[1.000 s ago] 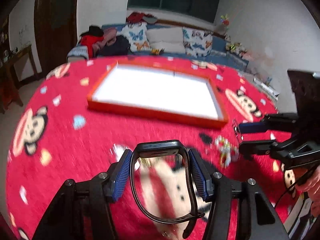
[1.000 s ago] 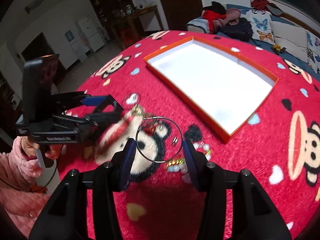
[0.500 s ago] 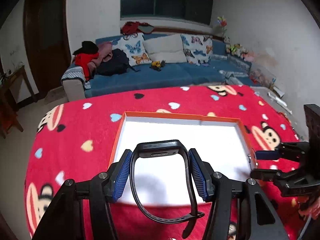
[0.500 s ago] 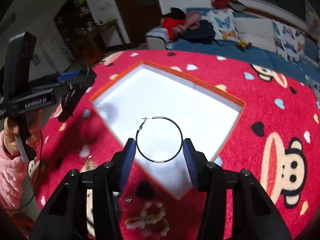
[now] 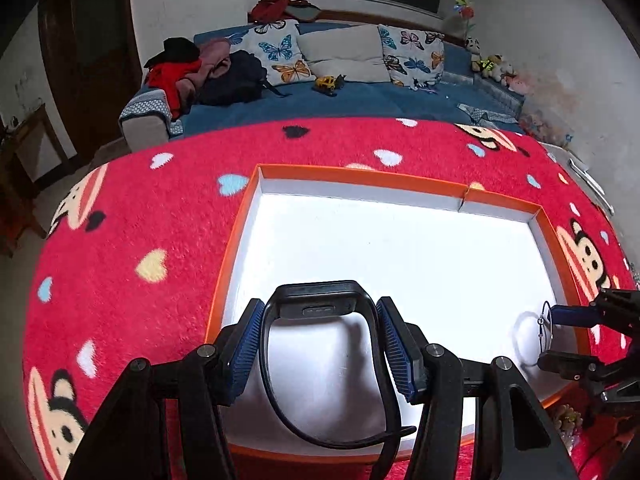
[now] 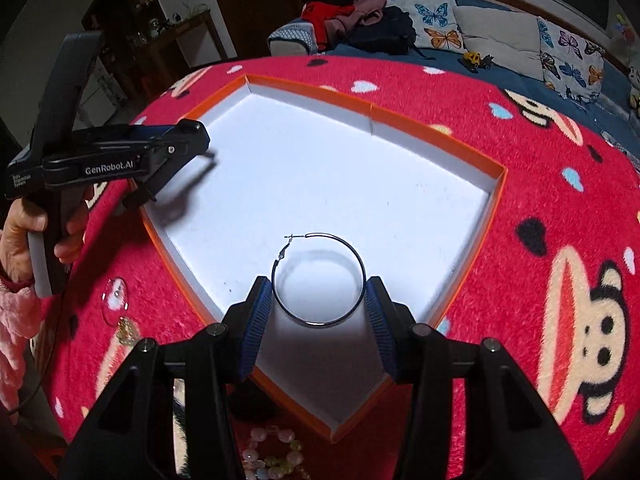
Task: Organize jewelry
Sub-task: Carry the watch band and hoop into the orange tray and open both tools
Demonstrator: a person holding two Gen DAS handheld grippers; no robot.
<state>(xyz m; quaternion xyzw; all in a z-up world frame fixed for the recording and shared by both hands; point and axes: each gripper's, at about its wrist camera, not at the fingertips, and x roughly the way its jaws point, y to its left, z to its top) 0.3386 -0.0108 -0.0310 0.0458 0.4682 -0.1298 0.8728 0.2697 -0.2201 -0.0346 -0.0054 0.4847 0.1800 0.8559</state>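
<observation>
Over the shallow orange-rimmed white tray [image 5: 356,178]: left gripper [image 5: 320,344] pinching one black rubbery watch band [image 5: 320,308] (strap end cut off below), right gripper [image 6: 319,312] pinching one thin metal hoop earring [image 6: 319,280]. Beside the tray's near corner on the fuzzy red worktop [image 6: 500,128], pale bead bracelet [image 6: 272,456], partly hidden.

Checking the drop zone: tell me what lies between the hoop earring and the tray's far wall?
Only bare white tray floor, in the right wrist view: nothing sits between the hoop earring and the far wall.
</observation>
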